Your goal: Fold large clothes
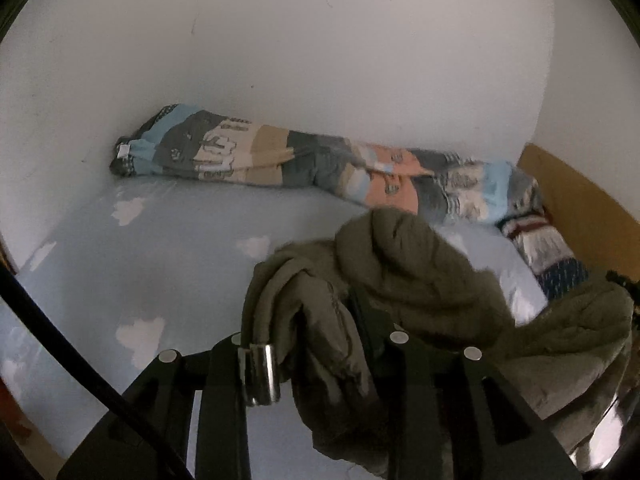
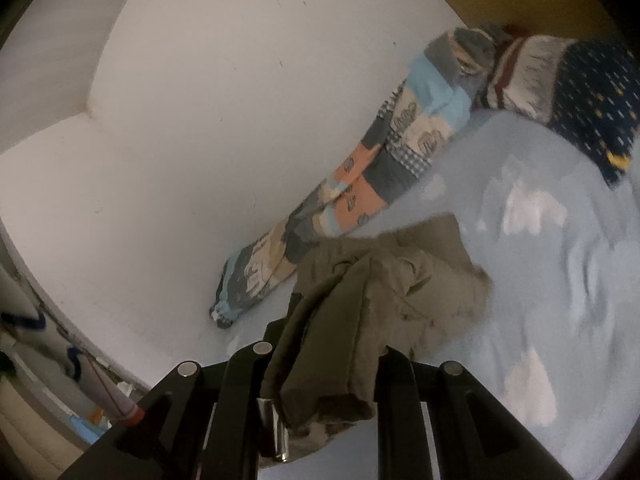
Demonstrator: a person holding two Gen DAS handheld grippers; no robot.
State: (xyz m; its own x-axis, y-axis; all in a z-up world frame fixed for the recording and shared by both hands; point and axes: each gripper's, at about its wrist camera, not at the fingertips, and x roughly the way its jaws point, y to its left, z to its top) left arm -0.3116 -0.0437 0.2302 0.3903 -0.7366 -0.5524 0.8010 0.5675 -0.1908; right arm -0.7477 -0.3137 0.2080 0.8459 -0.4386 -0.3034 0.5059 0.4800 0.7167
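An olive-green garment (image 1: 408,276) hangs bunched and lifted over a bed with a pale blue cloud-print sheet (image 1: 132,264). My left gripper (image 1: 316,320) is shut on a fold of this garment, which drapes over its fingers and trails to the right. In the right wrist view the same garment (image 2: 384,280) is bunched between the fingers of my right gripper (image 2: 332,328), which is shut on it. The cloth hides both sets of fingertips. The sheet also shows in the right wrist view (image 2: 552,264).
A rolled patchwork quilt (image 1: 280,156) lies along the white wall (image 1: 280,40) at the bed's far side, also in the right wrist view (image 2: 360,184). A striped and navy dotted pillow (image 2: 576,92) sits by the brown headboard (image 1: 588,200). Clutter stands beside the bed (image 2: 48,380).
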